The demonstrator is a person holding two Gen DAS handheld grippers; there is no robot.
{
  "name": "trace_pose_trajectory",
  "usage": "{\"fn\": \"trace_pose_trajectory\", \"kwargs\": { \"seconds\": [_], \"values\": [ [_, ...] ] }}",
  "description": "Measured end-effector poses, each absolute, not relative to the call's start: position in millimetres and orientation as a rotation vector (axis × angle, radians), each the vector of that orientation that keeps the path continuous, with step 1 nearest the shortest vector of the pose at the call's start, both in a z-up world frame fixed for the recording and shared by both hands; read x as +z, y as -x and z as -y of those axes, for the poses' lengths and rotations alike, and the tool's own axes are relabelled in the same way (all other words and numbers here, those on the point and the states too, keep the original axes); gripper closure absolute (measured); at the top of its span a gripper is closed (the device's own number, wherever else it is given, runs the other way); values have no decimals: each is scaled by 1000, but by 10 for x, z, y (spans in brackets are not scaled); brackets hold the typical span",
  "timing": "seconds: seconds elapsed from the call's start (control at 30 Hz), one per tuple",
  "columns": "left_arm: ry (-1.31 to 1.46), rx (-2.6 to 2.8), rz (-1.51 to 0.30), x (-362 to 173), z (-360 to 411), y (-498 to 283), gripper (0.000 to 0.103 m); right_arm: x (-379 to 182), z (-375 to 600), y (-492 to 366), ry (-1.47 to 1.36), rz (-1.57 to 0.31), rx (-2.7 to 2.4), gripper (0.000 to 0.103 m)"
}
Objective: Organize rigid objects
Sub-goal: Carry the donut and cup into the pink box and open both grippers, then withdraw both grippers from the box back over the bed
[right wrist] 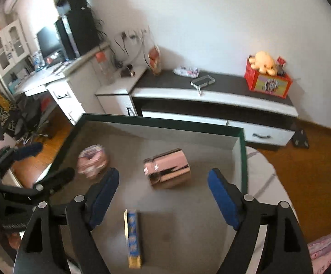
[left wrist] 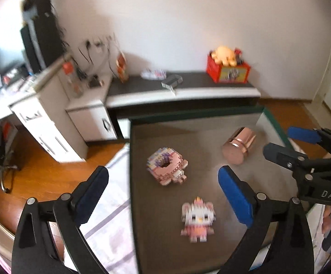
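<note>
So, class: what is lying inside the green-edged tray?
Inside the tray: a rose-gold canister on its side, two brick figures and a blue-yellow box. The grippers hide the near corners.

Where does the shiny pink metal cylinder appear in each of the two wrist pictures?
Left wrist: the pink metal cylinder lies on its side, right of centre, beyond the left gripper.
Right wrist: near centre, beyond the right gripper.
Shared landmark: the red box on the low cabinet.

Red box (right wrist: 268, 83) with yellow plush (right wrist: 264, 64) on low cabinet (right wrist: 211, 96); desk monitor (right wrist: 47, 41) left.
</note>
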State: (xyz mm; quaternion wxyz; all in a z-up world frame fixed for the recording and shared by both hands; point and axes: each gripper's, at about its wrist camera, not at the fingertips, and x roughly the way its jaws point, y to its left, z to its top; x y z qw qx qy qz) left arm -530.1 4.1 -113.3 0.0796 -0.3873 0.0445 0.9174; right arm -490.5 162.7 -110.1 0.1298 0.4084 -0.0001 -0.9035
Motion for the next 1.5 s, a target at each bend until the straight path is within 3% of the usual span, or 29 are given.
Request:
{"fn": "trace_pose_trajectory", "kwargs": {
  "seconds": [0.07, 0.13, 0.37, 0.83, 1.07, 1.5],
  "values": [
    [1066, 2804, -142, -966, 35, 5010, 1, -965, -1616, 4638, -1122, -23, -2649, 17],
    [955, 2880, -165, -805, 92, 4669, 0, -842, -1595, 4387, -1047, -60, -2677, 0],
    [693, 3010, -174, -472, 280, 3547, 0, -499, -1521, 3338, -776, -129, -2782, 0],
    [366, 3099, -150, -295, 249, 1736, 0, -317, -1559, 1791, -526, -208, -2975, 0],
    [305, 3109, -171, -233, 260, 1273, 0, -330, -1596, 1409, -487, -142, -2974, 0],
    [370, 3110, -175, -295, 298, 1086, 0, -302, -1539, 1090, -449, -135, -2972, 0]
  ]
}}
